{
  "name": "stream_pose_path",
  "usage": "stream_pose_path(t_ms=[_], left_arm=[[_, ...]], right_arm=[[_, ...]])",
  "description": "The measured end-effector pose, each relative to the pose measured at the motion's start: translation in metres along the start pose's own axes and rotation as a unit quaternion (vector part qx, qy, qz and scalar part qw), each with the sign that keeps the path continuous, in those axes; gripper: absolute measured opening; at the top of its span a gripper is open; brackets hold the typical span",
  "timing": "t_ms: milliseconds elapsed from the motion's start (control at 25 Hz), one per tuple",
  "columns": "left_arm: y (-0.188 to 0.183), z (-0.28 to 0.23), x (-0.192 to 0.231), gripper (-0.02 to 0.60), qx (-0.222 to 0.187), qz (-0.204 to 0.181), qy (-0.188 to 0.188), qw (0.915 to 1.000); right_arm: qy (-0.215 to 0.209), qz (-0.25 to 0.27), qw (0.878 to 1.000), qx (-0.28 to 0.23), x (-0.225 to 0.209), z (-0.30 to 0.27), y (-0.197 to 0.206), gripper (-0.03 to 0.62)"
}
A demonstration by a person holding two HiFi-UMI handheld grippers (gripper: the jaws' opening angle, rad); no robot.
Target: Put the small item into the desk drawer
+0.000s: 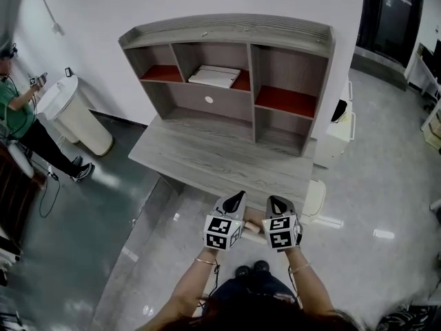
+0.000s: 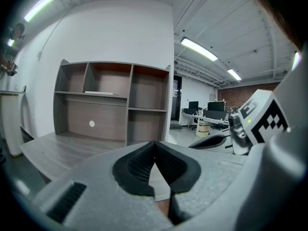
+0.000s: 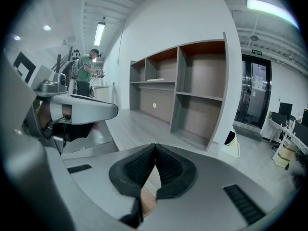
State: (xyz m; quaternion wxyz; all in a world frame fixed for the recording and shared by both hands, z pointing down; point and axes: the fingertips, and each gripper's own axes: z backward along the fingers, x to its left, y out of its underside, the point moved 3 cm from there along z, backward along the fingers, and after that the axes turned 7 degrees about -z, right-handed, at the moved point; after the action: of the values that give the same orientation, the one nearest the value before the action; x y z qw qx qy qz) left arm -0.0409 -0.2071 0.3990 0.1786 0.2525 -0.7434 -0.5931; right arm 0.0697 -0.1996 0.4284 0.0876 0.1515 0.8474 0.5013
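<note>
Head view is showing the left claw (image 1: 238, 197) and right claw (image 1: 274, 202) hovering side by side just before the tabletop's (image 1: 207, 154) near edge, each closed with its pads meeting. A flat white item (image 1: 215, 76) is lying in the hutch's (image 1: 289, 61) middle compartment. A person (image 1: 17, 116) and a bin (image 1: 72, 116) are standing at the left, and a white cabinet (image 1: 337, 133) at the right.
</note>
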Motion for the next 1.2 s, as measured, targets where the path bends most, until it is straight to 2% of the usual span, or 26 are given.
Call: stream_pose_path(t_ms=[760, 1200], left_arm=[[-0.083, 0.015, -0.004, 0.015, -0.048, -0.019, 0.002, 0.9987], [-0.124, 0.029, -0.005, 0.015, -0.066, -0.045, -0.006, 0.9968]], right_arm=[[0.005, 0.012, 0.994, -0.105, -0.007, 0.047, -0.084, 0.002], [0.011, 0.01, 0.987, -0.159, -0.01, 0.076, -0.125, 0.002]])
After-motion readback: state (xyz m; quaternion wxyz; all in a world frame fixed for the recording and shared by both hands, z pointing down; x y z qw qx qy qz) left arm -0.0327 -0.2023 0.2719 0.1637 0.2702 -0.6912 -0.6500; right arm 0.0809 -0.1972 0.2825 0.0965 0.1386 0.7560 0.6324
